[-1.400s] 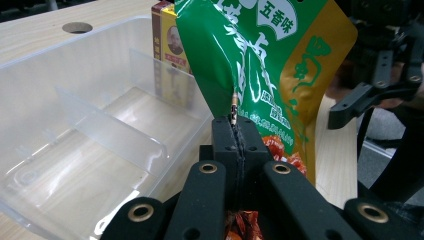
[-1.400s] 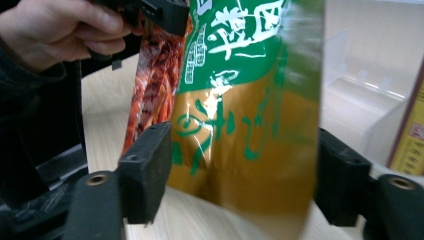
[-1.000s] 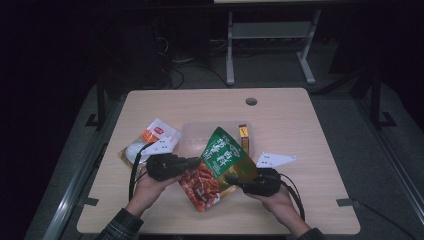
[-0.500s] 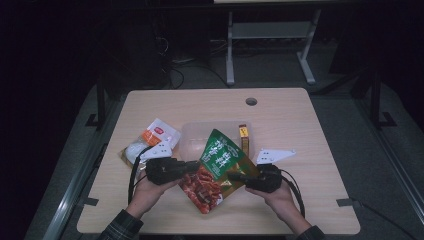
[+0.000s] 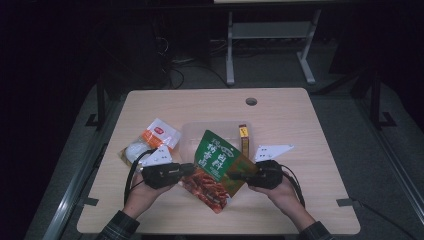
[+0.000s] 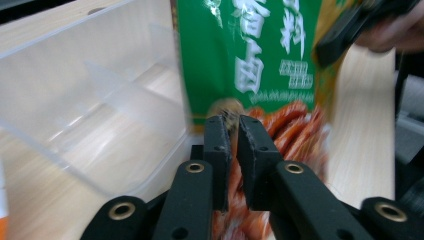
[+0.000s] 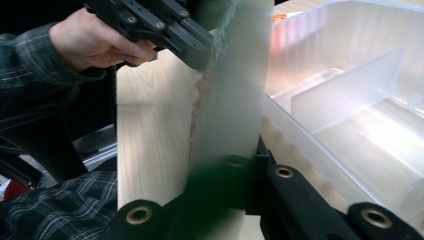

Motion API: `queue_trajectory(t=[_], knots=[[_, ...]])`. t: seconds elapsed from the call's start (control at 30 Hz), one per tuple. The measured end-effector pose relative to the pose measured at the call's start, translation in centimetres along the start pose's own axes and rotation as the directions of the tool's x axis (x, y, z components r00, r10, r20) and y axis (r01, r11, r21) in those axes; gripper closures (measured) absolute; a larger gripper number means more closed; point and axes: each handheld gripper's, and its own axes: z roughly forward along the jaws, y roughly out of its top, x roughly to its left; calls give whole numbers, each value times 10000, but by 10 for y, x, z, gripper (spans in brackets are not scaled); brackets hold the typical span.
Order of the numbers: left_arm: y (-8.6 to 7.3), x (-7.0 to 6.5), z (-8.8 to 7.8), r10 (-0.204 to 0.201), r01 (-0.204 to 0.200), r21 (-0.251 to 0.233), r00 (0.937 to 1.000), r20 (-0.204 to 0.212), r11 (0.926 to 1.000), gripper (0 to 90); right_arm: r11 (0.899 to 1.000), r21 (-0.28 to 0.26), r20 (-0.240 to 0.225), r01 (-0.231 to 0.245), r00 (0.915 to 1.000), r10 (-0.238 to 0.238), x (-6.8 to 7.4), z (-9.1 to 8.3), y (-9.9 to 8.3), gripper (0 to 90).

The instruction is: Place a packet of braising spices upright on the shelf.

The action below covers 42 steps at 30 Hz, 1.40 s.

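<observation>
A green and red snack bag (image 5: 215, 170) hangs over the table's front middle, held by both grippers. My left gripper (image 5: 192, 170) is shut on its left edge; in the left gripper view the jaws pinch the bag (image 6: 250, 50) at the gripper (image 6: 234, 125). My right gripper (image 5: 235, 176) is shut on the bag's right edge. In the right gripper view the bag (image 7: 235, 100) stands edge-on and blurred, hiding part of the gripper (image 7: 240, 170), with the left gripper (image 7: 195, 40) at its far edge. A clear divided container (image 5: 192, 135) sits just behind.
An orange and white packet (image 5: 160, 135) and a round white wrapped item (image 5: 132, 152) lie left of the container (image 6: 75, 100) (image 7: 350, 100). A yellow-brown bar (image 5: 243, 137) lies along its right side. The table has a cable hole (image 5: 251, 101) at the back.
The bag has sunk lower and come a little toward the front edge and left, with both grippers still shut on it. Both hands shifted slightly with it.
</observation>
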Motion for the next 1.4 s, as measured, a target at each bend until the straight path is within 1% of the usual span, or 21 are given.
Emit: queue_trajectory(t=[0.03,0.07,0.1,0.17,0.2,0.23,0.27,0.33,0.4,0.43,0.5,0.53,0.57,0.6,0.73,0.8,0.93,1.13,1.23,1.27,1.4], knots=[[-2,1,-1,-81,81,50,10000,1,10000,705,10000,-23,14,2,10000,-2,1,0,1,893],[-4,1,-2,-127,127,103,9999,-24,9999,663,9999,-75,-19,128,9999,-128,0,-1,2,894],[-4,1,-2,-127,127,103,9999,-24,9999,624,9999,-52,-64,117,9999,-118,1,-1,3,894],[-9,1,-6,-21,27,323,9998,-195,9995,556,9997,-73,-78,213,9997,-213,1,-2,5,894],[-13,0,-10,59,-41,433,9992,-407,9991,525,9997,-51,-114,221,9997,-221,1,-2,6,894],[-13,0,-10,59,-41,433,9992,-407,9991,470,9997,-51,-114,221,9997,-221,1,-2,6,894],[-16,0,-12,41,-19,498,9990,-453,9988,470,9997,-24,-169,261,9995,-262,1,-2,8,894],[-18,0,-14,-37,63,506,9988,-498,9987,423,9995,-50,-271,303,9992,-304,1,-2,11,894],[-28,0,-19,-279,310,531,9980,-573,9981,404,9998,-78,-360,166,9992,-168,3,-2,14,894],[-30,1,-21,-234,269,607,9981,-578,9978,389,9998,-101,-418,180,9990,-184,4,-2,16,895],[-35,0,-22,-358,395,669,9978,-559,9970,380,9995,-106,-418,291,9987,-295,6,-3,20,895],[-37,1,-22,-299,339,740,9981,-547,9967,375,9993,-117,-408,342,9986,-347,7,-3,22,895],[-39,1,-21,-411,448,747,9979,-497,9962,369,9994,-130,-413,316,9986,-321,8,-3,23,895],[-40,2,-20,-289,330,843,9984,-495,9959,364,9993,-153,-412,331,9986,-337,8,-4,25,895],[-41,3,-17,-160,198,999,9991,-395,9948,331,9984,-339,-397,445,9982,-458,8,-6,33,895],[-41,3,-16,-99,139,1053,9992,-387,9943,312,9986,-364,-432,393,9982,-409,9,-9,37,895],[-42,4,-15,-73,119,1113,9991,-413,9937,279,9973,-414,-334,600,9976,-614,8,-12,42,895],[-45,6,-12,-54,106,1292,9992,-405,9916,269,9953,-708,-29,662,9978,-665,7,-19,54,895],[-45,6,-10,171,-122,1421,9993,-329,9898,267,9938,-866,207,702,9974,-686,5,-25,63,895],[-45,6,-9,79,-32,1437,9995,-322,9896,266,9931,-926,298,719,9971,-694,5,-26,66,895],[-46,5,-8,21,28,1400,9994,-345,9901,265,9912,-1099,820,740,9945,-651,1,-32,76,896]])
